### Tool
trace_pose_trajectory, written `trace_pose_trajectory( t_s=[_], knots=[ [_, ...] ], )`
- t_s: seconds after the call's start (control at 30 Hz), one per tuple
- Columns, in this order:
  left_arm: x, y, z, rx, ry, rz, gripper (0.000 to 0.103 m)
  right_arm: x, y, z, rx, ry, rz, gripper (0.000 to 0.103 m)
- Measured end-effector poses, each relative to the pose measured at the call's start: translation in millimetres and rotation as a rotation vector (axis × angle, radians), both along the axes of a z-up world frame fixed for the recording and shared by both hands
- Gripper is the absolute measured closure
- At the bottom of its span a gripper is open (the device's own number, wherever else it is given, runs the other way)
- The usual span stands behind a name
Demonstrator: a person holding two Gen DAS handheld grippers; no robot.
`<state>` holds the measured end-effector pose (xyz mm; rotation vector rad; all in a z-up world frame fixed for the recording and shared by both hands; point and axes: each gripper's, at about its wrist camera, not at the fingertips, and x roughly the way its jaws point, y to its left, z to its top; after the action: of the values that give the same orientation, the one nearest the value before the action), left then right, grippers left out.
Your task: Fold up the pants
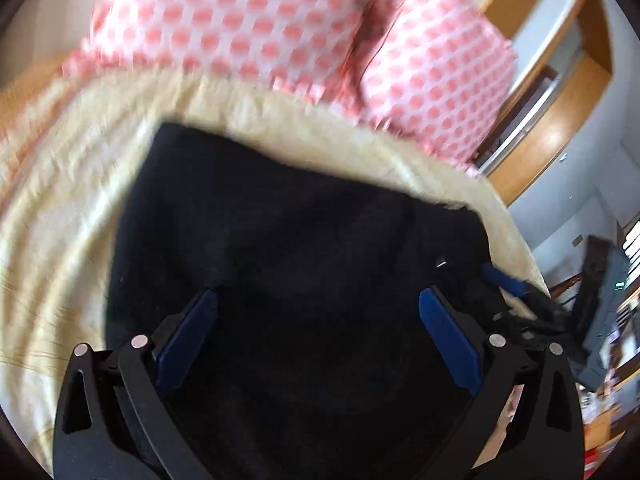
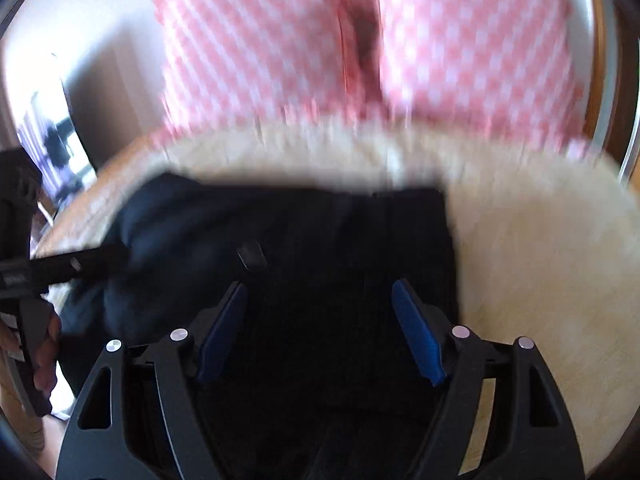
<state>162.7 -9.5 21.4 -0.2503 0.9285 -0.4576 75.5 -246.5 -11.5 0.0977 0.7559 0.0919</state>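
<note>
Left wrist view: dark navy fabric pants (image 1: 288, 248) lie spread on a cream fleece blanket (image 1: 60, 220) on the bed, pink-and-white checked pillows (image 1: 248, 20) beyond. Left gripper (image 1: 318, 308) hangs over the cloth, blue-padded fingers (image 1: 188, 332) wide apart, nothing between them. The other gripper's blue tip shows at the pants' right edge. Frame blurred.

Right wrist view: right gripper (image 2: 320, 300) over the same pants, near their right edge; fingers (image 2: 416, 332) spread wide, gripping nothing. Left gripper enters from the left side.

Judgement: a grasp comes next. Bring both sets of fingers down on matching edge points, pinch only the pants and not the blanket, then lift evenly.
</note>
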Motion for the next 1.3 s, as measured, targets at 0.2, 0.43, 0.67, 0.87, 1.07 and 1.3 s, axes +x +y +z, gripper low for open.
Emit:
trace_pose_trajectory(
  t_s=[0.2,0.43,0.67,0.87,1.07,1.3],
  knots=[
    [-7,4,3,0.016,-0.02,0.0,0.002,-13,-18,8,0.119,-0.048,0.024,0.026],
    [-55,20,15,0.078,-0.161,0.0,0.002,-11,-97,31,0.4,-0.039,-0.075,0.026],
    [-70,24,3,0.067,-0.131,-0.042,0.002,20,-104,2,0.463,0.109,-0.034,0.036],
    [-71,22,-1,0.072,-0.133,-0.054,0.002,23,-106,-7,0.464,0.126,-0.052,0.037],
    [-70,21,-4,0.07,-0.132,-0.055,0.002,15,-91,0,0.331,0.074,-0.011,0.059],
    [-70,18,-6,0.109,-0.143,-0.059,0.002,-8,-48,18,0.037,-0.046,0.105,0.074]
  ],
)
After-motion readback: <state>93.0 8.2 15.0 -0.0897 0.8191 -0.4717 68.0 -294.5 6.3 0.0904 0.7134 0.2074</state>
